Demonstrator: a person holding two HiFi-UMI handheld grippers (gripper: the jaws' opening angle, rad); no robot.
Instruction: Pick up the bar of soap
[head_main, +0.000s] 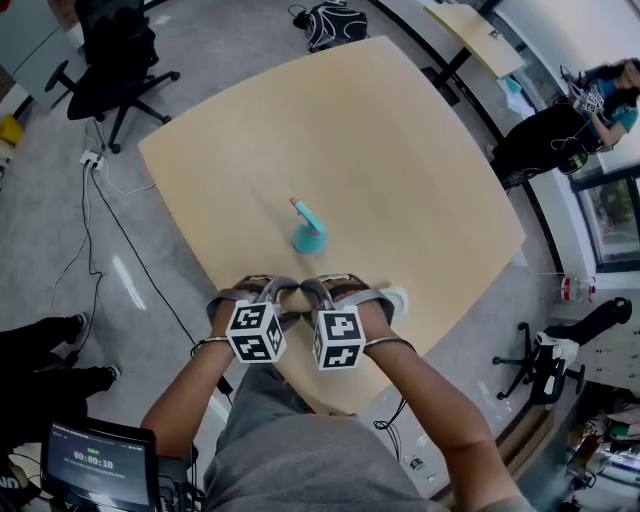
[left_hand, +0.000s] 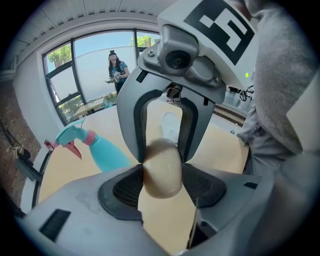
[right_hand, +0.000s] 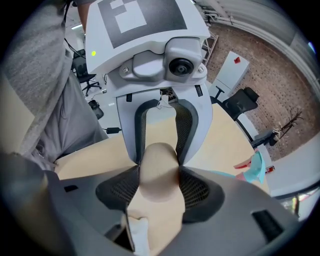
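The bar of soap (left_hand: 161, 169) is a beige rounded oval held above the table's near edge. Both grippers face each other and clamp it from opposite sides. My left gripper (left_hand: 161, 176) is shut on it, the mesh pads pressing its lower half. My right gripper (right_hand: 159, 175) is shut on the same bar of soap (right_hand: 158, 167). In the head view the left gripper (head_main: 284, 292) and right gripper (head_main: 309, 291) meet tip to tip, and the soap (head_main: 296, 299) barely shows between them.
A teal spray bottle (head_main: 308, 228) with a pink trigger stands on the round wooden table (head_main: 400, 150) just beyond the grippers. A small white object (head_main: 396, 300) lies by the right gripper. An office chair (head_main: 110, 60) stands at the far left, and a person at the far right.
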